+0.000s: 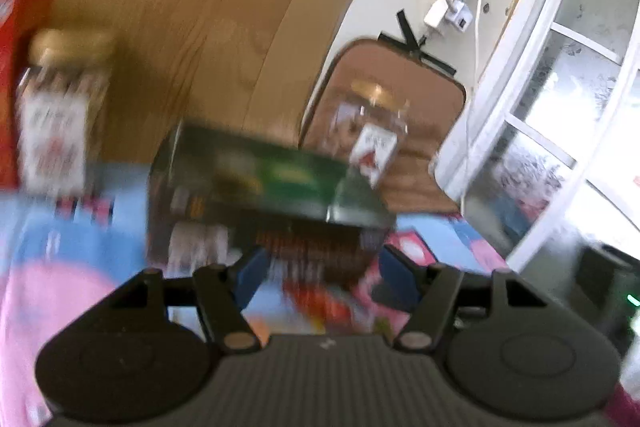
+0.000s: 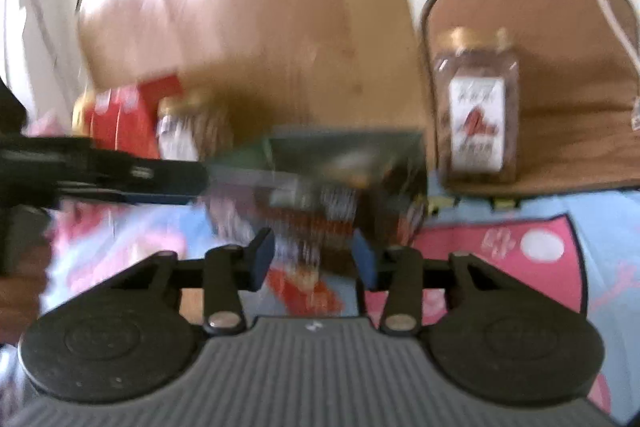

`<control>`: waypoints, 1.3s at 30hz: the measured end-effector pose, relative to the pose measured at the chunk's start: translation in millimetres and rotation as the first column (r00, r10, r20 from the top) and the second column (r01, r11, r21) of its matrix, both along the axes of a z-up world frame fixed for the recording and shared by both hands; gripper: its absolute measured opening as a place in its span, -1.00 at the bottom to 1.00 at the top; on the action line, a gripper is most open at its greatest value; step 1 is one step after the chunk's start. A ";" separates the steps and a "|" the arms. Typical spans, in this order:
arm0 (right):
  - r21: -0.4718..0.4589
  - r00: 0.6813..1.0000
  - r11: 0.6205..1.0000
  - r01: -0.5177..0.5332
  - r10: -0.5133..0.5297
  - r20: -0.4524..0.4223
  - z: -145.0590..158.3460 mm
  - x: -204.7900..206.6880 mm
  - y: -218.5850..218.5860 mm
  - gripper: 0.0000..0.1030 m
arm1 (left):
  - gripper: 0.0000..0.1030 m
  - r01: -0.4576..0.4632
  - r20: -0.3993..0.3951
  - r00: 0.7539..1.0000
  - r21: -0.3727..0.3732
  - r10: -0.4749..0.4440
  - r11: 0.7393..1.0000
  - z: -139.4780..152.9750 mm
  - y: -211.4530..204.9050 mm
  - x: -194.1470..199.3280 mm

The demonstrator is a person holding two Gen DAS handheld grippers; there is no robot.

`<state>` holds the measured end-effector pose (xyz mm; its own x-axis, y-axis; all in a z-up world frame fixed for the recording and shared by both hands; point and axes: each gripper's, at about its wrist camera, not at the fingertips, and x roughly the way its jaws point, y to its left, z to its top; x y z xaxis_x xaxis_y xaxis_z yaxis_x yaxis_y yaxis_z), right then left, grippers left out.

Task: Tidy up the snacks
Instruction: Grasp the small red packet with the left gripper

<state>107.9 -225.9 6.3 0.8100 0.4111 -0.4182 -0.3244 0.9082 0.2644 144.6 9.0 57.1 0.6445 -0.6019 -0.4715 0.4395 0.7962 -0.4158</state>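
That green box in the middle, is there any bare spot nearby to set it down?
Likely yes: the cloth looks bare right of the green box, in front of the right jar. Left is crowded: a jar and red boxes stand close together.

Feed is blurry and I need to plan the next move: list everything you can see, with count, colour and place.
Green box: one, dark green, centre, between both grippers.
Jars: two, clear with gold lids; one by the brown mat, one beside the red box.
Red box: one, back, against the wooden board.
Brown mat: one, leaning behind a jar.
Tablecloth: one, blue and pink.
Left gripper: open around the green box.
Right gripper: open.
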 end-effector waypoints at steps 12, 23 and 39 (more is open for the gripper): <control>-0.143 0.999 0.989 -0.040 0.035 -0.038 -10.3 11.1 28.8 -0.81 | 0.23 -0.053 -0.120 0.992 -0.040 0.048 0.998 -33.0 48.2 -68.2; -0.292 0.942 0.915 -0.279 0.320 0.102 -5.0 -105.7 88.7 -0.80 | 0.25 -0.060 -0.118 0.992 -0.101 0.048 0.993 -31.1 77.3 -107.1; -0.106 0.961 0.955 -0.278 0.275 -0.036 -18.2 -108.7 77.7 0.20 | 0.13 0.015 -0.159 0.987 -0.037 -0.021 0.999 -41.3 43.0 -92.4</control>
<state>-0.8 -148.2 -11.9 0.6621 0.5687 -0.4881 -0.5624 0.8075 0.1780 52.2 52.0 15.8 0.5520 -0.6309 -0.5452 0.3794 0.7723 -0.5095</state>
